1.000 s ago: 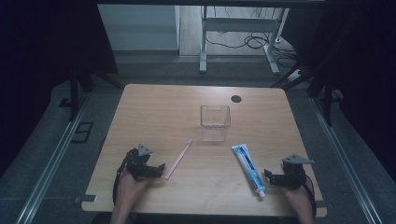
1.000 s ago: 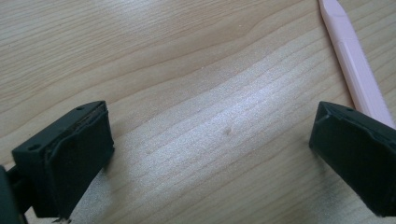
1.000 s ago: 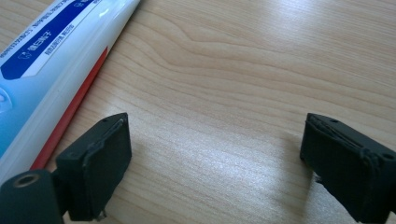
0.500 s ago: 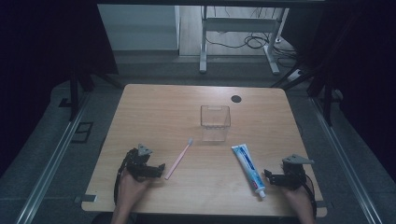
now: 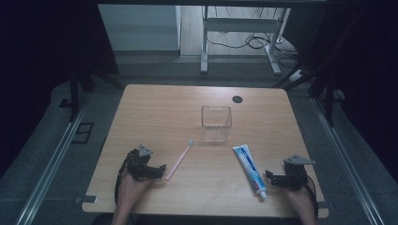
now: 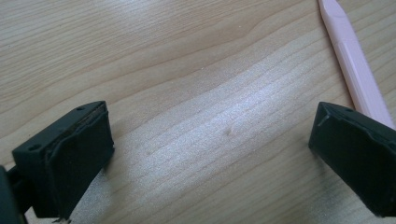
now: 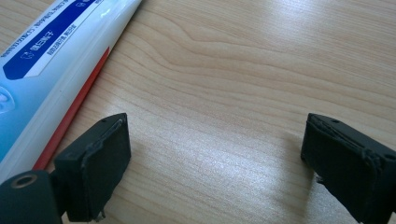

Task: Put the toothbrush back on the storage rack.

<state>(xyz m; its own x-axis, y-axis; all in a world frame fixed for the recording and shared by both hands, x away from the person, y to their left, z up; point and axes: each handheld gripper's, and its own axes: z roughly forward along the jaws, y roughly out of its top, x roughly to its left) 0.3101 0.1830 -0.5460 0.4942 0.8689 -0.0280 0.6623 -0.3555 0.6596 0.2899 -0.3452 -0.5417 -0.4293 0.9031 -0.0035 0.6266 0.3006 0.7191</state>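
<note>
Nothing moved since before. Left gripper (image 5: pixel 160 168) jaws apart, just left of toothbrush (image 5: pixel 179 159); right gripper (image 5: pixel 271 177) jaws apart, just right of toothpaste (image 5: pixel 248 167). Both items near cup (image 5: pixel 216 123).

1 toothbrush (image 5: pixel 179 159), 1 toothpaste (image 5: pixel 249 168), 1 cup (image 5: pixel 216 123).

- The toothpaste tube (image 7: pixel 51 56) carries white print on its blue band, in characters too small and blurred to read.
- No other writing is legible.
</note>
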